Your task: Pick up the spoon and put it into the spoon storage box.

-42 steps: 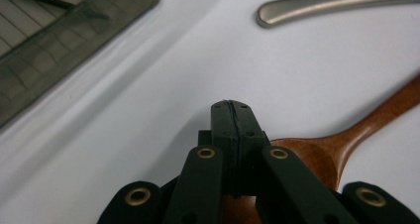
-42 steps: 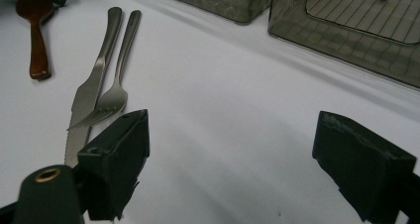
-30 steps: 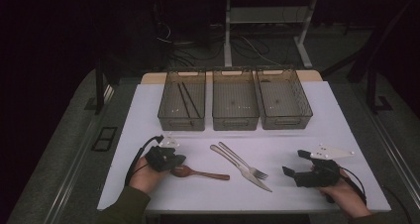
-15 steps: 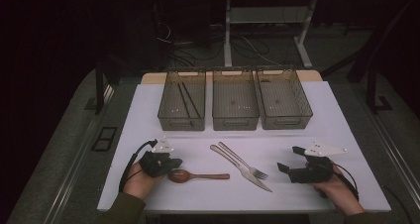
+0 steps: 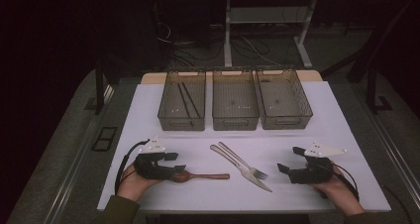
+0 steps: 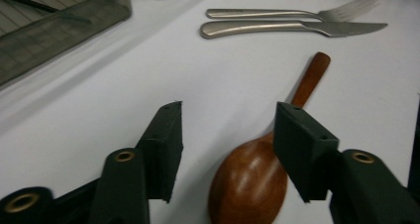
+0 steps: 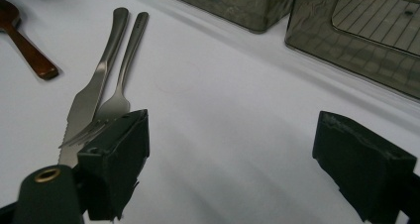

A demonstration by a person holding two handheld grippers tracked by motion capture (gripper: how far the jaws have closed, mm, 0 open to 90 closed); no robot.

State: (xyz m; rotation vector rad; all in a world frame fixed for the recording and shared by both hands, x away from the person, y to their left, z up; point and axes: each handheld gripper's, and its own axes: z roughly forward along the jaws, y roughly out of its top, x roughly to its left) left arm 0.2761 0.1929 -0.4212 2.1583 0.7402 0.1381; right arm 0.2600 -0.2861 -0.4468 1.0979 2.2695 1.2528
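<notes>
Your left claw (image 5: pixel 174 169) sits low at the near left of the counter (image 5: pixel 317 120), right at the bowl end of the wooden spoon (image 5: pixel 198 176). Its jaws have just been opening, and in the left gripper view they stand apart with the spoon's bowl (image 6: pixel 247 184) lying flat on the counter between them. The pads (image 6: pixel 166 144) do not press on the wood, so the spoon is released. Its handle points away from the claw toward the middle of the counter, where the fork (image 5: pixel 242 160) and the knife (image 5: pixel 240 168) lie side by side, close together and slanted, well apart from the spoon's bowl but near its handle tip.

Your right claw (image 5: pixel 289 160) rests at the near right of the counter, jaws spread wide with nothing between them. In the right gripper view (image 7: pixel 228 164) the fork's prongs (image 7: pixel 106 112) and the knife's blade (image 7: pixel 81 110) lie just beyond its left jaw, untouched.

Three clear bins stand in a row at the far side. The left bin (image 5: pixel 182 102) holds a pair of dark chopsticks (image 5: pixel 184 100); the middle bin (image 5: pixel 235 101) and the right bin (image 5: pixel 282 99) stand just beside it.
</notes>
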